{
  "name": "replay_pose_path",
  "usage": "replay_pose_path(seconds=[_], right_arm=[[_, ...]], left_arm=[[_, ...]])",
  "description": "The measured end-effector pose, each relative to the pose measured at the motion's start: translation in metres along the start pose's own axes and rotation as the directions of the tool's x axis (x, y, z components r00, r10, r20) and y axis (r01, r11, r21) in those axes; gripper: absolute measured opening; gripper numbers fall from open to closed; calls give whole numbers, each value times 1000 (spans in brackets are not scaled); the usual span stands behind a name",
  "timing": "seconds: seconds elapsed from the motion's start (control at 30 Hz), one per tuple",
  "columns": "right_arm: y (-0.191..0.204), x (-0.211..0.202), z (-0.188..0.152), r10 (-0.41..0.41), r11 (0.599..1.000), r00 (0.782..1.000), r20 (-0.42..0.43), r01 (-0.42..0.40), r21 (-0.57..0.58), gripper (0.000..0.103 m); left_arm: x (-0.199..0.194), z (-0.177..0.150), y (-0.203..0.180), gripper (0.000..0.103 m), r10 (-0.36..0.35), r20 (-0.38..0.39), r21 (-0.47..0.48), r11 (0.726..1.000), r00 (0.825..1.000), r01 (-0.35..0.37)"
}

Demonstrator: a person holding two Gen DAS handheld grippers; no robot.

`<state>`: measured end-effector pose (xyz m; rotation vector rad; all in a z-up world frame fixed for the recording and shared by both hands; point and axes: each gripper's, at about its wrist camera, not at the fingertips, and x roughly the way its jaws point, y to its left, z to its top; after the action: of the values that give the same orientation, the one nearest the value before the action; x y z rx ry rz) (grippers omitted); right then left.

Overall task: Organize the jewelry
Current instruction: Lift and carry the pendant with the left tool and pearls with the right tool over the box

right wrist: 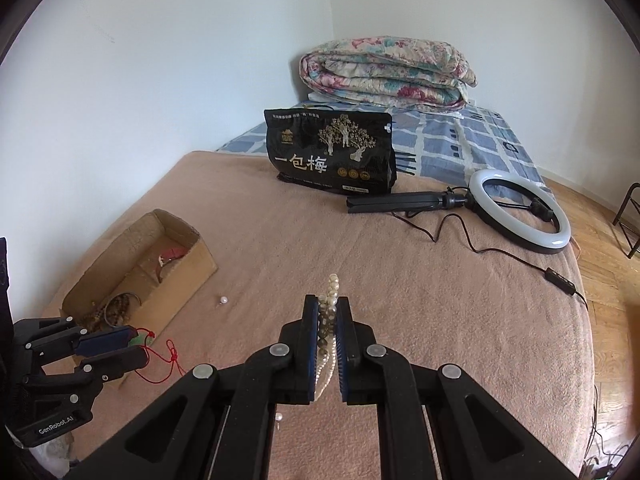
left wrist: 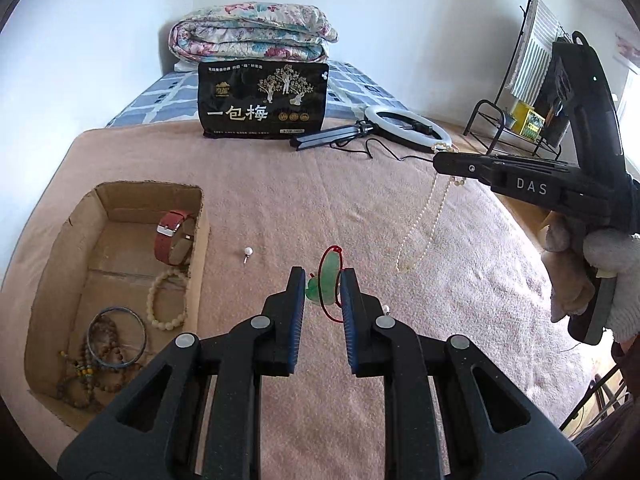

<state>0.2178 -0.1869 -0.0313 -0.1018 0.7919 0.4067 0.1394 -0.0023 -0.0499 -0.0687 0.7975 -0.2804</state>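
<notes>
Plain brown cardboard box (left wrist: 120,200) w/ red leather watch strap (left wrist: 168,236), cream bead bracelet (left wrist: 166,300), dark blue-grey bangle (left wrist: 116,338), brown wooden bead string (left wrist: 86,380). Pale green jade pendant on red cord (left wrist: 326,280); cream-white pearl necklace (left wrist: 416,236); white pearl stud (left wrist: 248,251), all over pinkish-tan fuzzy blanket (left wrist: 280,200). Behind: black snack bag, gold tree print & white lettering (left wrist: 262,98); floral pink/teal folded quilt (left wrist: 252,32); blue-white check sheet (left wrist: 160,100); white ring light, black stand (left wrist: 408,124).
</notes>
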Motion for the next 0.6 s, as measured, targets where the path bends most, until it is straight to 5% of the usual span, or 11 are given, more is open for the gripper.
replay_pose_path(seconds=[0.6], right_arm=[[91,-39,25,107,992,992,71,-102,-68,5]], left_arm=[[-86,0,67,16,108,96,-30,994,990,-105]])
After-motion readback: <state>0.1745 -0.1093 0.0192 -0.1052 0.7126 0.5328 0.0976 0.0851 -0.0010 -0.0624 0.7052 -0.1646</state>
